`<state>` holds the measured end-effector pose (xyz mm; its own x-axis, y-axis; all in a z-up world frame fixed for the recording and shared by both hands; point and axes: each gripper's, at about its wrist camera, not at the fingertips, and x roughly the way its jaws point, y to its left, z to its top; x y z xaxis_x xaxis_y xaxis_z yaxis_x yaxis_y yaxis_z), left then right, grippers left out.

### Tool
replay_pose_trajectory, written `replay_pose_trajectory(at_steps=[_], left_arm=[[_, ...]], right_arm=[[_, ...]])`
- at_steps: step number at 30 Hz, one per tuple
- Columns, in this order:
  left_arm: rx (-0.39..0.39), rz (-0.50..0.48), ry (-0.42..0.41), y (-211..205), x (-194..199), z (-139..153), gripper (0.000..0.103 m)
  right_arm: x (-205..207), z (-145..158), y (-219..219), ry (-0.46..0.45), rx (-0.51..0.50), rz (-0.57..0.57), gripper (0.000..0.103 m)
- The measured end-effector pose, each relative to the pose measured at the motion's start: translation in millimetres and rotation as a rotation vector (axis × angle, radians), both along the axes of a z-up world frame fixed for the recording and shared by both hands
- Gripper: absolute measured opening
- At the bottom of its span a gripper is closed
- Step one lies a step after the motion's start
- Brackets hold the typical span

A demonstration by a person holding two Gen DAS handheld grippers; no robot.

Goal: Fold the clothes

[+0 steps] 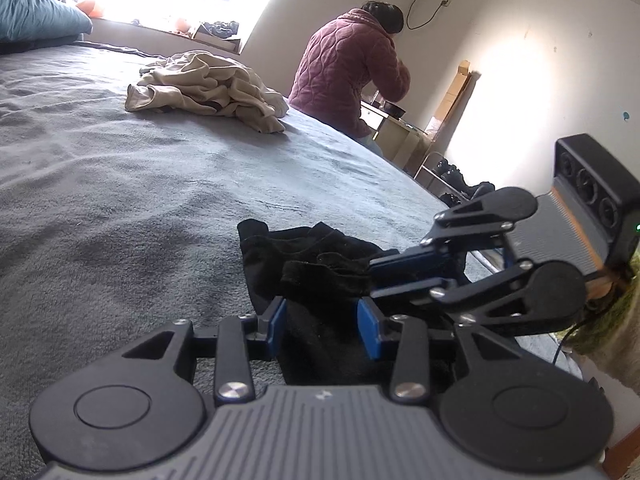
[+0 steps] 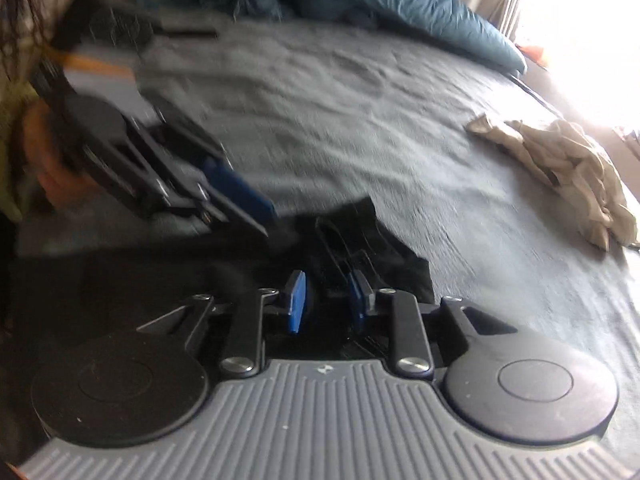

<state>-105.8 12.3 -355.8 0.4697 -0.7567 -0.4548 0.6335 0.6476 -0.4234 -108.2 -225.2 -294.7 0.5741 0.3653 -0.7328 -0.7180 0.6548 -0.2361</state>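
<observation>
No words, numbers or brand names can be read in either view. The only mark is a small pale emblem moulded into the ribbed grey housing of each device, just behind the tongs: one on the left housing and one on the right housing, both too small to make out as letters. A tiny green light glows on the black box at the right edge of the left wrist view, with no legible label beside it.
</observation>
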Motion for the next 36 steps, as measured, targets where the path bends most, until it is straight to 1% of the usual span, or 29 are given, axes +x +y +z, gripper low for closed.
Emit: replay_pose_trajectory(at_steps=[1, 2, 5, 6, 8, 10, 12, 13, 14, 15, 16, 17, 20, 24, 25, 27, 28, 29, 32, 35, 36], left_arm=[[-0.001, -0.001, 0.0, -1, 0, 0, 0.04], [-0.002, -0.001, -0.002, -1, 1, 0, 0.04], [-0.009, -0.005, -0.003, -3, 1, 1, 0.04], [-0.012, -0.005, -0.004, -3, 1, 2, 0.04], [-0.017, -0.01, -0.016, -4, -1, 3, 0.04], [-0.016, -0.02, -0.034, -6, -3, 6, 0.042], [-0.007, -0.025, -0.049, -8, -3, 9, 0.044], [0.0, -0.025, -0.054, -9, -3, 10, 0.044], [0.007, -0.024, -0.058, -11, -3, 11, 0.044], [0.011, -0.022, -0.059, -12, -2, 11, 0.044], [0.014, -0.019, -0.058, -12, -1, 11, 0.044], [0.016, -0.016, -0.056, -13, 0, 11, 0.044], [0.024, -0.011, -0.069, -14, -1, 13, 0.044], [0.037, 0.003, -0.08, -10, -3, 16, 0.044], [0.034, 0.006, -0.082, -7, -4, 16, 0.044], [0.026, 0.015, -0.082, 0, -8, 18, 0.044], [0.022, 0.018, -0.081, 4, -9, 18, 0.044], [0.018, 0.021, -0.08, 7, -11, 19, 0.044], [0.002, 0.027, -0.069, 18, -13, 19, 0.045], [-0.009, 0.035, -0.051, 22, -13, 16, 0.045], [-0.012, 0.037, -0.047, 23, -13, 15, 0.045]], right_arm=[[0, -1, 1, -0.011, 0.002, -0.014, 0.01], [2, -1, 0, -0.023, 0.011, -0.028, 0.006], [-1, 10, -10, -0.067, 0.088, -0.095, 0.005], [1, 15, -15, -0.064, 0.127, -0.115, 0.005], [7, 27, -31, -0.044, 0.244, -0.178, 0.007], [15, 36, -52, -0.004, 0.373, -0.287, 0.008], [20, 41, -78, 0.086, 0.532, -0.383, 0.012], [20, 41, -90, 0.133, 0.613, -0.428, 0.018], [20, 38, -98, 0.182, 0.671, -0.456, 0.028], [19, 34, -103, 0.232, 0.708, -0.474, 0.032], [18, 30, -100, 0.251, 0.7, -0.477, 0.039], [16, 27, -97, 0.266, 0.686, -0.478, 0.042], [12, 16, -86, 0.308, 0.642, -0.48, 0.046], [6, 4, -71, 0.368, 0.582, -0.478, 0.046], [8, -1, -67, 0.385, 0.57, -0.482, 0.044], [8, -2, -62, 0.375, 0.573, -0.477, 0.026], [7, -3, -60, 0.369, 0.575, -0.475, 0.015], [7, -3, -57, 0.363, 0.577, -0.472, 0.013], [3, 9, -55, 0.334, 0.693, -0.418, 0.011], [4, 16, -50, 0.292, 0.665, -0.445, 0.012], [6, 16, -50, 0.277, 0.631, -0.477, 0.013]])
